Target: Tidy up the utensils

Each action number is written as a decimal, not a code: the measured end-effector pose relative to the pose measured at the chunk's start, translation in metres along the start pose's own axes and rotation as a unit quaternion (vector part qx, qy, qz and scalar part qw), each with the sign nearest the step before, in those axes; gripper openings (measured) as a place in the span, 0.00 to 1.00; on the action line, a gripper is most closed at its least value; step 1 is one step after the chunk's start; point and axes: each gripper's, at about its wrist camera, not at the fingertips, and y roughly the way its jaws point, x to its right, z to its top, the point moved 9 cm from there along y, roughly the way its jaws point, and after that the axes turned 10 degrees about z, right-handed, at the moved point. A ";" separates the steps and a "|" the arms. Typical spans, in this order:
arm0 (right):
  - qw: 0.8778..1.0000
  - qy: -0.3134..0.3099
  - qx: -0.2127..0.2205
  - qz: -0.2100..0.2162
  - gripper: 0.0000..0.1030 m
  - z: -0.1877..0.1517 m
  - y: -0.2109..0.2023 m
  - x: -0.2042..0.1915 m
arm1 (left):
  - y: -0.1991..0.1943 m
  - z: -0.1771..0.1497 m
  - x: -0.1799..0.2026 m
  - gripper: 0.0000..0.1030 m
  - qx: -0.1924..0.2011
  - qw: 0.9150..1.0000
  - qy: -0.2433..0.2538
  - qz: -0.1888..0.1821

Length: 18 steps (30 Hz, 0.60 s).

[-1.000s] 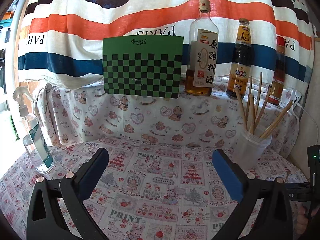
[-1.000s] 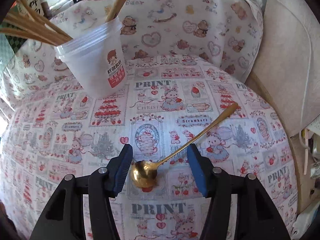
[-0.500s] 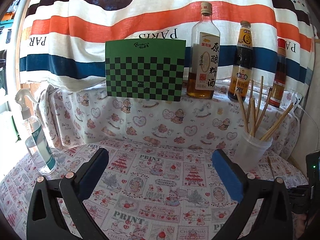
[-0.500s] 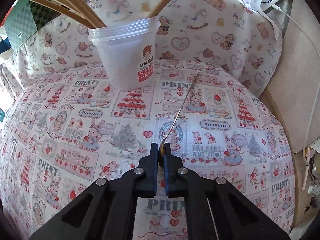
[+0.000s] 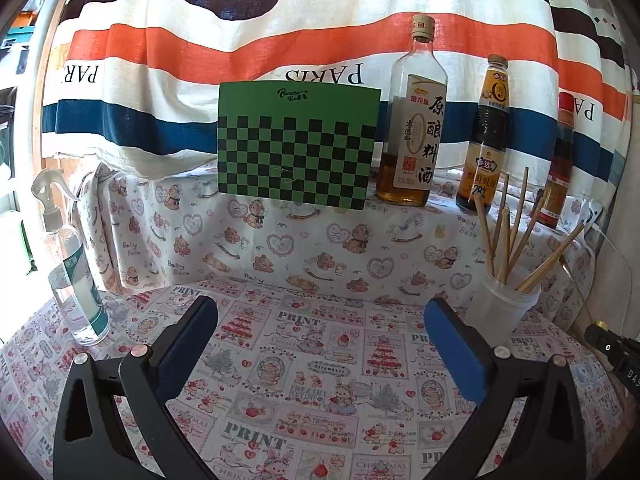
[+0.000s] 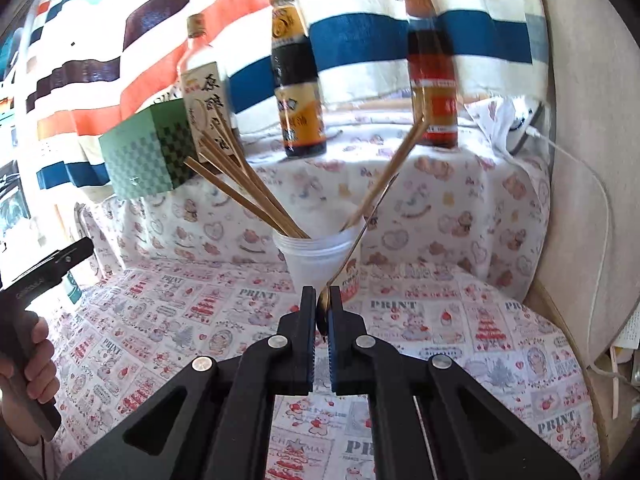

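Observation:
My right gripper (image 6: 323,300) is shut on the bowl of a thin gold spoon (image 6: 362,236). The spoon's handle points up and away, in front of a clear plastic cup (image 6: 320,256) that holds several wooden chopsticks (image 6: 248,192). The spoon is lifted off the cloth, just short of the cup. In the left wrist view the cup (image 5: 500,304) stands at the right with chopsticks (image 5: 508,236) in it, and the right gripper's tip (image 5: 604,340) shows beside it. My left gripper (image 5: 320,324) is open and empty above the printed tablecloth.
Three sauce bottles (image 5: 412,120) stand on a raised cloth-covered ledge behind the cup, beside a green checkered board (image 5: 296,148). A spray bottle (image 5: 74,272) stands at the left. A white cable (image 6: 592,200) runs down the right wall. The patterned tablecloth (image 5: 312,364) covers the table.
My right gripper closed on the spoon's bowl, lifted it off the cloth and tilted up toward the cup. My left gripper stayed open and drifted slightly back.

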 end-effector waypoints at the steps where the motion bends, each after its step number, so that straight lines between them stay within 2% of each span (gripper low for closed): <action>1: 1.000 -0.008 0.001 0.002 0.06 0.001 -0.001 -0.004 | 0.000 0.000 0.001 1.00 0.002 1.000 0.002 0.002; 9: 0.997 -0.023 -0.046 0.059 0.06 -0.010 0.010 -0.025 | -0.006 0.004 0.001 1.00 0.022 1.000 0.009 0.012; 12: 0.995 -0.011 -0.043 0.094 0.06 -0.010 0.009 -0.030 | -0.007 0.005 -0.001 1.00 0.021 1.000 0.003 0.009; 18: 0.991 0.029 -0.042 0.126 0.06 -0.006 0.009 -0.028 | -0.004 0.005 -0.004 1.00 0.013 1.000 -0.006 0.006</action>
